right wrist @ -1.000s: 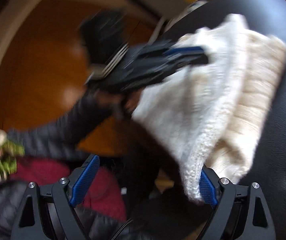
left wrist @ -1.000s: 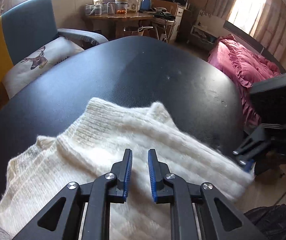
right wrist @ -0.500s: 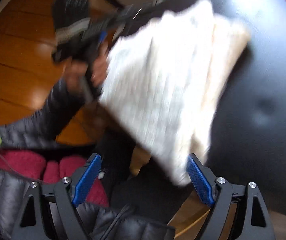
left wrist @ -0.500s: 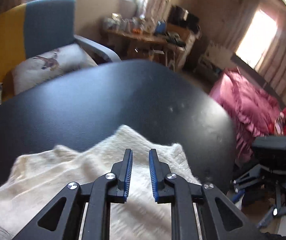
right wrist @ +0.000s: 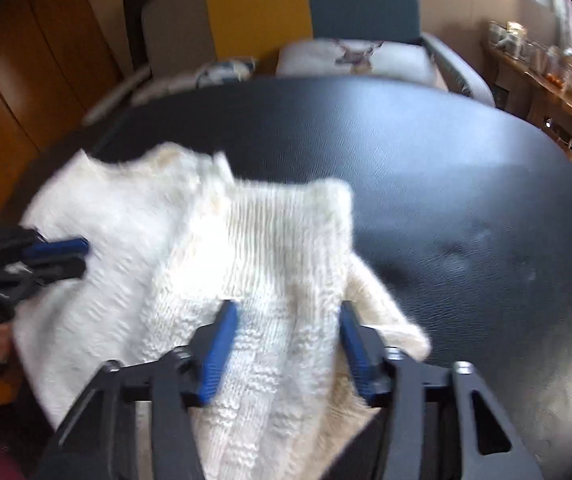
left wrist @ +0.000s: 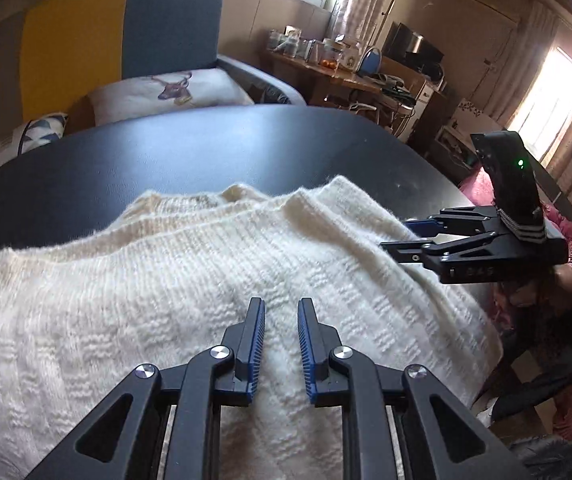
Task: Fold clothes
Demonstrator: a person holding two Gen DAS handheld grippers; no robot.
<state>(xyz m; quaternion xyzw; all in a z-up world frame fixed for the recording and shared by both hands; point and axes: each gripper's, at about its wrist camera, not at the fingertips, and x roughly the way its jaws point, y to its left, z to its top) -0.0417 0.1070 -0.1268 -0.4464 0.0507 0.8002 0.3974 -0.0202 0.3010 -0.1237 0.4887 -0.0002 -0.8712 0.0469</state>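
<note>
A cream knitted sweater (left wrist: 189, 280) lies folded on the black padded table (left wrist: 189, 152), near its front edge. My left gripper (left wrist: 279, 312) hovers over the sweater's near part, its jaws a narrow gap apart with no cloth between them. My right gripper (right wrist: 286, 320) is open, with a fold of the sweater (right wrist: 269, 264) lying between its blue pads; the view is blurred. The right gripper also shows in the left wrist view (left wrist: 418, 236) at the sweater's right edge, and the left gripper shows in the right wrist view (right wrist: 61, 252) at the sweater's left side.
A yellow and blue sofa (left wrist: 125, 32) with a deer cushion (left wrist: 169, 90) stands behind the table. A wooden desk with jars (left wrist: 326, 64) is at the back right. A pink bedspread (left wrist: 482, 184) lies right of the table. The table's far half (right wrist: 446, 184) is bare.
The right gripper swung from beside the table edge to over the sweater, and its jaws narrowed around a fold. The left gripper tilted down over the sweater. The sweater now lies flatter.
</note>
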